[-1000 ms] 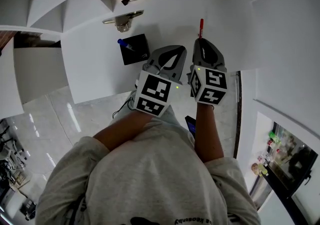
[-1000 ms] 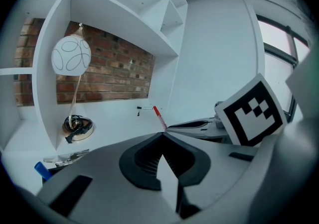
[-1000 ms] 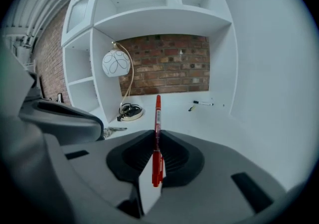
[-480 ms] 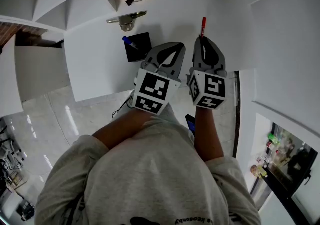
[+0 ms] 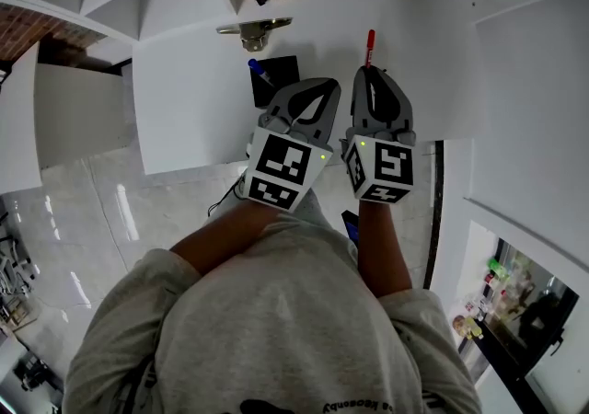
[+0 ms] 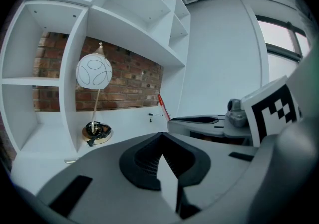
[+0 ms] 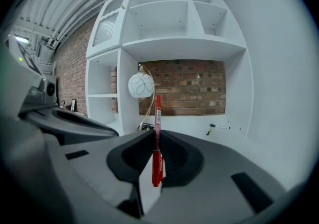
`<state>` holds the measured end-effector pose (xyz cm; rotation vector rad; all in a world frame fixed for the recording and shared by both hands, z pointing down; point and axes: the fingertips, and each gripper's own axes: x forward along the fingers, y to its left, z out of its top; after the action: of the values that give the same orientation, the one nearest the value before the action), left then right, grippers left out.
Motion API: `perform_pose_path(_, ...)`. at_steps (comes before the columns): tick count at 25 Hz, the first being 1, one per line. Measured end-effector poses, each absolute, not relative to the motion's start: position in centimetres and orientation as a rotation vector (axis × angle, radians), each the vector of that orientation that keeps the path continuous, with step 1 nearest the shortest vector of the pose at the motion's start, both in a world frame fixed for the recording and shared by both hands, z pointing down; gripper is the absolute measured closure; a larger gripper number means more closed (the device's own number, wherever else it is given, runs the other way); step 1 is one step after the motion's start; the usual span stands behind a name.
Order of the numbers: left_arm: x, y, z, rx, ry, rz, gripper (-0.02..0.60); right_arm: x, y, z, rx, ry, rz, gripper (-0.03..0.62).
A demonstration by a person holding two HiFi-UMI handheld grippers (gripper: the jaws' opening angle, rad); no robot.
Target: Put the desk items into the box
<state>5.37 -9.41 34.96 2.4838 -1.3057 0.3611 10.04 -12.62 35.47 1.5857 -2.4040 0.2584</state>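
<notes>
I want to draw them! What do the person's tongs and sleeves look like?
The left tongs and right tongs are grey shells with black ribbed insides. Each carries a white cube with black square patterns and a green light. The sleeves are short and grey.

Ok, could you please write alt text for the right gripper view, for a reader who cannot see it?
The right gripper is closed on a red pen, which stands upright between its jaws. Behind it are a white shelving unit, a brick wall and a round globe lamp; a black marker lies on the white desk at the right.
</notes>
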Motion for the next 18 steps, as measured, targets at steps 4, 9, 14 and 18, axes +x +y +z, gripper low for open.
perform_pose_path(4,3.6,-9.2,34.9,2.461,-1.351,0.356,0.577,7.5,-12.4,35.0,1.536,-2.476,0.223,0.542)
perform_pose_path(9,1.1,-8.9,34.8,2.420,-1.416,0.349,0.577,4.3,-12.1,34.7,1.446,-2.542,0.193,0.542)
perform_pose_path(14,-1.4,-8.7,34.8,2.375,-1.486,0.338,0.577,1.6,-12.0,34.5,1.378,-2.591,0.177,0.543)
perform_pose_path(18,-3.3,-8.3,35.0,2.335,-1.538,0.332,0.577,-0.4,-11.7,34.6,1.319,-2.625,0.166,0.542)
